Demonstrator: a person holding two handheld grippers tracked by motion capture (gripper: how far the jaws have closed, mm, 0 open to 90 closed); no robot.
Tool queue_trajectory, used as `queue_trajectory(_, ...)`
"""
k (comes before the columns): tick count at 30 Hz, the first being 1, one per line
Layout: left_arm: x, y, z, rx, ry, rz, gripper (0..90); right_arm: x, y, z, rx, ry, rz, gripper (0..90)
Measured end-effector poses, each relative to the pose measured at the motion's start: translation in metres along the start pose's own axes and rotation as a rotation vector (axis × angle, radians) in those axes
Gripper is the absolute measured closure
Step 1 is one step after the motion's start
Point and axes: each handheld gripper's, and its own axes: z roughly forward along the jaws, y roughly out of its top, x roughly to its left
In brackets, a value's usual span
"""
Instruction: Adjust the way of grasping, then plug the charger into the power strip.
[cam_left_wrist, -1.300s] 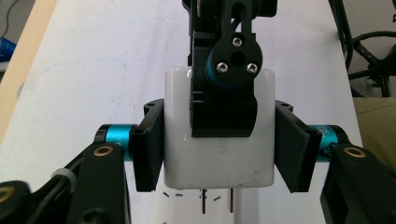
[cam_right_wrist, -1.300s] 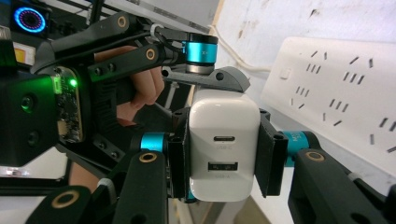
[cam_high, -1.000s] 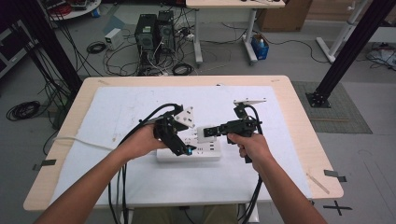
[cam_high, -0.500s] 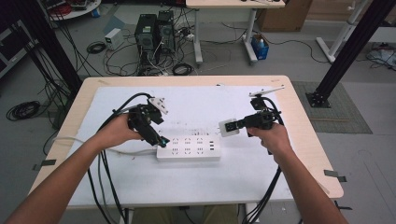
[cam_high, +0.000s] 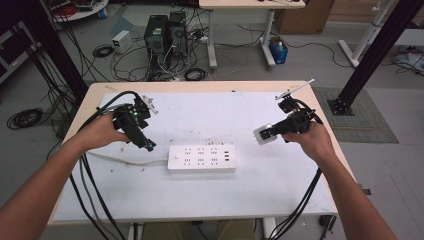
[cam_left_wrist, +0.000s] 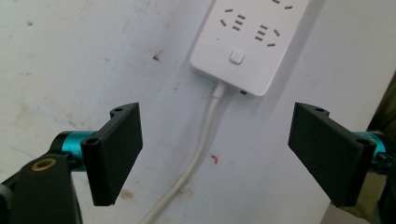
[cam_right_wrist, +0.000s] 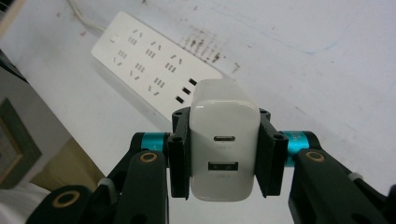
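on the white tabletop (cam_high: 300, 185) a power strip (cam_high: 201, 158) lies centred. right claw (cam_right_wrist: 224, 154) clamps a usb charger (cam_right_wrist: 225, 140) by its sides, ports facing the camera, probably for plugging in. left claw (cam_left_wrist: 219, 154) hangs wide open, empty, over the strip's cord (cam_left_wrist: 196, 161).

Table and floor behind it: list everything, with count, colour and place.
Power strip: one, white, table centre, cord running left.
Charger: one, white, clamped in right gripper, two ports facing its camera.
Table: one, wood edge, white top.
Computer towers: two, black, floor beyond table.
Cables: several, black, floor.
Left gripper: black jaws wide apart, left of strip.
Right gripper: black jaws closed on charger, right of strip.
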Motion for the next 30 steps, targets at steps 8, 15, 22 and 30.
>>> queue_trajectory(8, 0.003, -0.014, -0.004, 0.012, 0.024, -0.005, 17.9, 0.003, 0.001, -0.012, 0.074, -0.110, -0.064, 62.6)
queue_trajectory(15, 0.004, -0.019, -0.002, 0.023, 0.026, -0.023, 17.9, 0.007, 0.003, -0.015, 0.107, -0.140, -0.098, 62.6)
queue_trajectory(22, 0.001, -0.022, -0.002, 0.032, 0.026, -0.022, 17.9, 0.012, 0.004, -0.015, 0.112, -0.130, -0.118, 62.5)
queue_trajectory(30, 0.002, -0.027, 0.001, 0.041, 0.042, -0.040, 17.9, 0.020, 0.012, -0.010, 0.132, -0.118, -0.157, 62.5)
